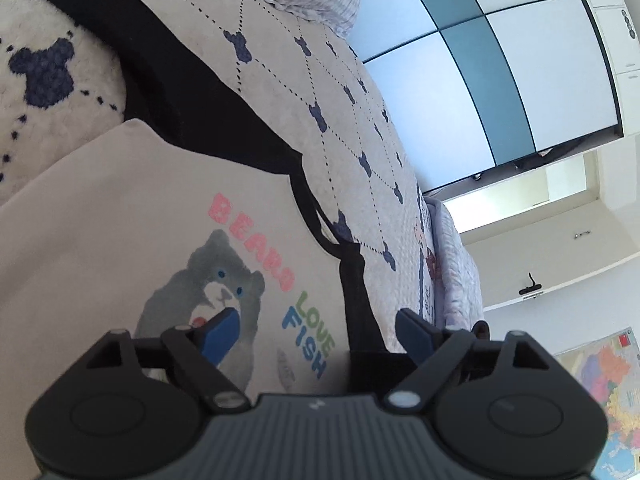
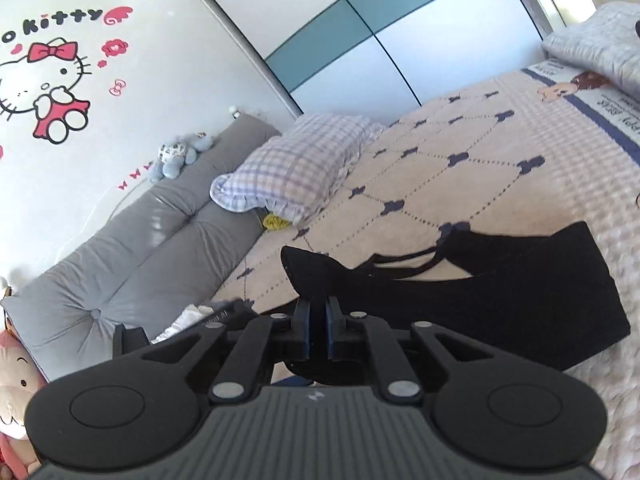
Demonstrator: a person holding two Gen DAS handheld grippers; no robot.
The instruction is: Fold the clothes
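Observation:
A shirt lies on the bed, with a beige front (image 1: 120, 220) that carries a grey bear print and the words "BEARS LOVE FISH", and with black sleeves and trim (image 1: 168, 80). My left gripper (image 1: 316, 330) hovers just over the print, jaws wide open. One blue pad (image 1: 222, 334) is above the bear and the other (image 1: 412, 326) is past the black edge; nothing is pinched. In the right wrist view my right gripper (image 2: 318, 306) is shut on a fold of the black cloth (image 2: 500, 300), which rises off the quilt toward the fingers.
The bed has a cream quilt (image 2: 460, 168) with dark bear shapes and dotted diamonds. A checked pillow (image 2: 292, 168) lies by the grey padded headboard (image 2: 132, 248). A folded blanket (image 2: 596, 40) sits at the far end, and a sliding wardrobe (image 1: 480, 60) stands beyond the bed.

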